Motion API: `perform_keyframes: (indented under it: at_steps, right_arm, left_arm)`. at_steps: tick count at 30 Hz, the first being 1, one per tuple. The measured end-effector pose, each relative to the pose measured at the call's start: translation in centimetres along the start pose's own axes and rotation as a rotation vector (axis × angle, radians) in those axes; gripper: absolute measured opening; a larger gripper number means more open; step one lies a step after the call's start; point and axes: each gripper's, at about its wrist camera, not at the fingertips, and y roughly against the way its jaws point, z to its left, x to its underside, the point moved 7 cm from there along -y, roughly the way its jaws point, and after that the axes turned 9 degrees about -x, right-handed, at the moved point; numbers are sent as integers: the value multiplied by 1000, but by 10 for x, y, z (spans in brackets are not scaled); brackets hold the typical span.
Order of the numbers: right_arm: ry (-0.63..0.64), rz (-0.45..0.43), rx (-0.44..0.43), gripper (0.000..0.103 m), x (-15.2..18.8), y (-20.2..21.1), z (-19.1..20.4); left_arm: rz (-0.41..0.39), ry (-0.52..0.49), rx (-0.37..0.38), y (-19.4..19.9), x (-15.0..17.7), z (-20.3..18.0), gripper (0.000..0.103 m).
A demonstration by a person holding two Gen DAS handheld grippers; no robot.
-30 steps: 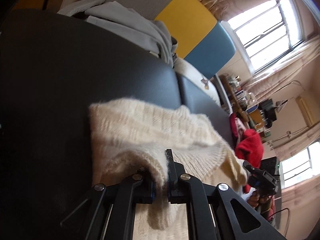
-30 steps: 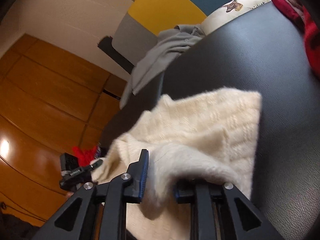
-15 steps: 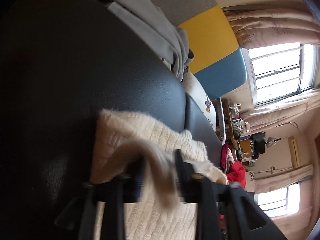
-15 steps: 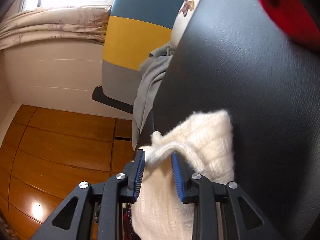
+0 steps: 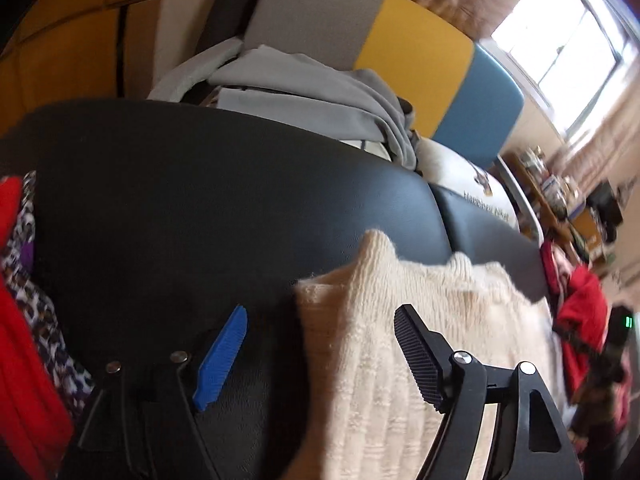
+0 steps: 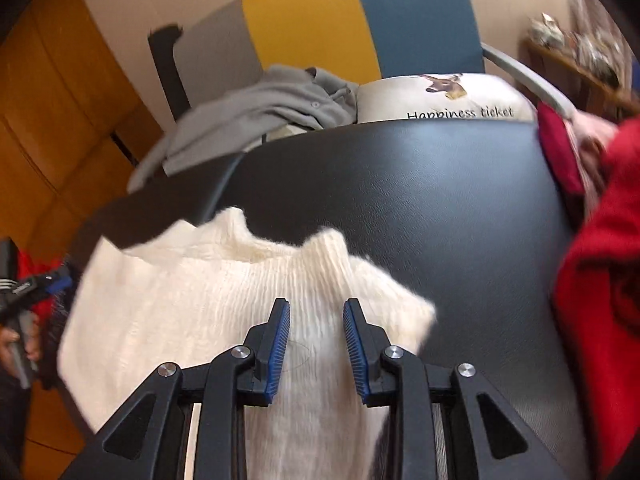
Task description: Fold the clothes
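A cream knit sweater (image 6: 192,304) lies flat on the black padded surface (image 6: 420,208), collar toward the far edge. My right gripper (image 6: 316,312) hovers open just above the sweater's near middle, nothing between its blue pads. In the left wrist view the same sweater (image 5: 384,344) spreads right of centre, and my left gripper (image 5: 320,320) stands wide open over its left edge, one blue-padded finger (image 5: 224,356) over bare black surface, the other over the knit. Neither gripper holds cloth.
Grey clothes (image 6: 256,112) are piled at the far edge, beside a white pillow (image 6: 444,96) printed "Happiness ticket". Red clothing (image 6: 600,264) lies at the right. A red and leopard-print garment (image 5: 24,304) lies left. A grey, yellow and blue headboard (image 5: 400,52) stands behind.
Both grippers were shut on folds of the cream sweater; they have let go and opened. The sweater now lies flat, and both cameras have swung back to a level view.
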Motion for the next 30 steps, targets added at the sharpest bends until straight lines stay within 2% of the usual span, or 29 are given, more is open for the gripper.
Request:
perform_keyframes:
  at_steps: [2,6,8,9,10,11,12,14,16,18,21,23,25,30]
  right_arm:
    - [22,22,53,29,-10,-15,0]
    - [22,73,119,29,-17,-38,-8]
    - [-7,112,100,29,-16,-49,-10]
    - [-15,122,85,30,-13,-49,-11]
    - [-19,129,74,29,-11,-49,-12]
    - [-3,127,79,27,-10,-47,-11]
    - [14,124,85,18,-9,-45,-10]
    - [65,114,107,8,-8,-39,-4]
    - [127,78,135,7,-11,-27,7]
    - [144,11,150,7,-20,-11,12]
    - [110,-21,182,7,-25,-11,1]
    - [68,-3,197,7,-18,-26,-10]
    - [26,15,212,7,-10,-41,-22]
    - [-43,-17,185,7,-6,-43,-31]
  left_arm:
    - [-19,-61,-49,-1,1,4,85]
    - [6,-134,-40,-23,-2,-8,85]
    - [47,-159,-13,-34,0,-19,70]
    - [48,-176,-14,-35,1,-24,40]
    - [42,-196,-25,-36,3,-28,16]
    - [35,-216,-35,-36,5,-32,10]
    - [16,-221,-40,-33,5,-35,8]
    - [-33,-219,-44,-21,5,-39,7]
    - [-84,-176,-35,-9,1,-37,7]
    - [-105,-123,-65,-7,-2,-28,7]
    - [-49,-61,-126,-32,-2,-19,7]
    - [-18,-67,-167,-48,3,-21,7]
    - [-19,-90,-214,-56,8,-26,7]
    - [-15,-103,-234,-55,10,-28,8]
